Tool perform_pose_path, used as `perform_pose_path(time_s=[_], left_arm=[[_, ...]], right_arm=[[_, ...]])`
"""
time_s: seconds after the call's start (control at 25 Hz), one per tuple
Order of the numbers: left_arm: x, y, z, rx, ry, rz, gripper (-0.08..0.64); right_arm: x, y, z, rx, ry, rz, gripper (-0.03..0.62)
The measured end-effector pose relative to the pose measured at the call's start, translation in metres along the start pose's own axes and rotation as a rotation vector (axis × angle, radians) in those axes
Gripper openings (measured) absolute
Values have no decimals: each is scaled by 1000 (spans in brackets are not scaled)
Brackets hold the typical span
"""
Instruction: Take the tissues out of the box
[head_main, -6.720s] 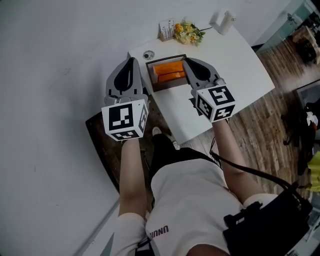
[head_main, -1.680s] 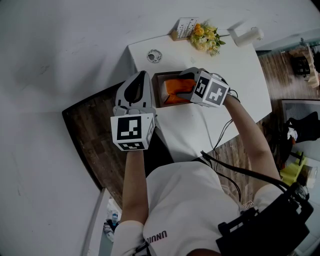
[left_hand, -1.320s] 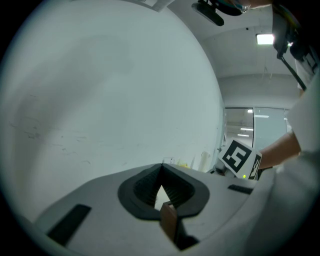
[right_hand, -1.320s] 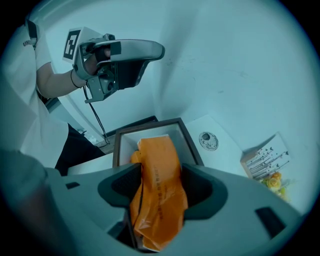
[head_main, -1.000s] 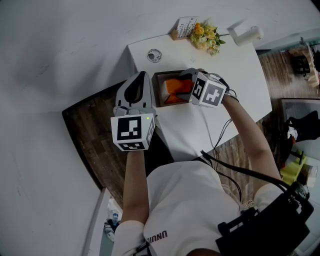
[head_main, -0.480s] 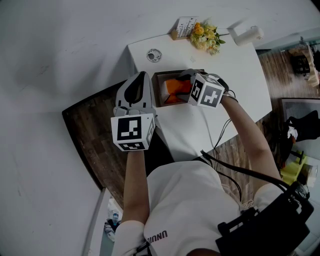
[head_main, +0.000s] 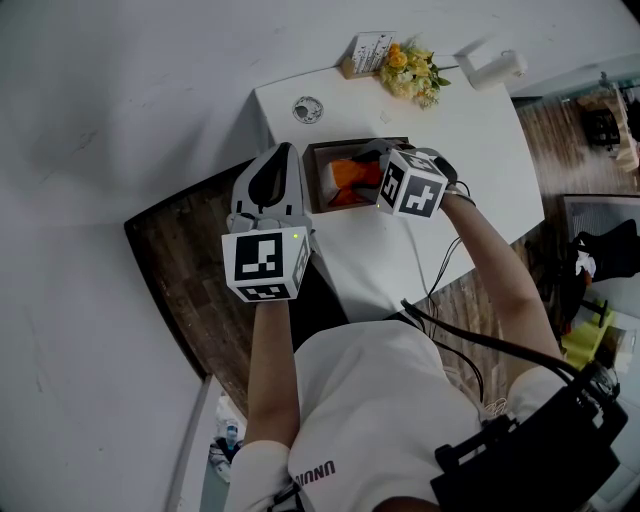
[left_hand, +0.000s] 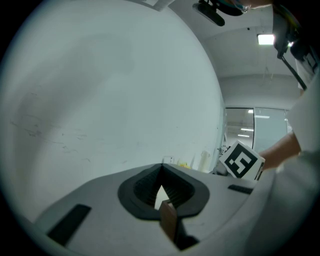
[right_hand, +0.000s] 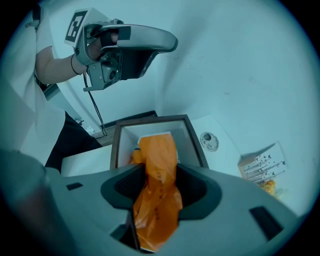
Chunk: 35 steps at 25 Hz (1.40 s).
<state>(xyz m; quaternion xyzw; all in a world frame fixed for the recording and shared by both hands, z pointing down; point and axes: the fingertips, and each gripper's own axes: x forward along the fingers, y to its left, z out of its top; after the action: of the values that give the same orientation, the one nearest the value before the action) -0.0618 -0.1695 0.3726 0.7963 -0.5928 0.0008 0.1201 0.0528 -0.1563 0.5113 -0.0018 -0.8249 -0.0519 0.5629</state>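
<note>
1. Right gripper (head_main: 372, 165) points steeply down into the box (head_main: 317, 182), at its right side.
2. Right gripper view: its jaws have just been closing, with the orange tissue pack (right_hand: 159, 150) between them. Pads are on the pack; I read that as a grip.
3. The pack is crumpled between the jaws. Its far end is inside the box (right_hand: 150, 120), so it's not clear of it.
4. In the head view I see the pack (head_main: 348, 172) as an orange patch in the box, just left of the marker cube.
5. Left gripper (head_main: 283, 152) is held about level, just left of the box, off the table (head_main: 450, 120) edge.
6. Left gripper view: tips (left_hand: 161, 167) meet, nothing between them. Closed and empty.
7. Box sits near the table's left edge. Flowers (head_main: 410, 70) are at the far edge, well apart from it.
</note>
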Motion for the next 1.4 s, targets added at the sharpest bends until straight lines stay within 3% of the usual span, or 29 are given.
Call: perform_pose_path(time_s=[1.4], left_arm=[[0,1,-4,-16,1,3,14]], right_arm=[[-3,5,0,-61,17,-40,167]])
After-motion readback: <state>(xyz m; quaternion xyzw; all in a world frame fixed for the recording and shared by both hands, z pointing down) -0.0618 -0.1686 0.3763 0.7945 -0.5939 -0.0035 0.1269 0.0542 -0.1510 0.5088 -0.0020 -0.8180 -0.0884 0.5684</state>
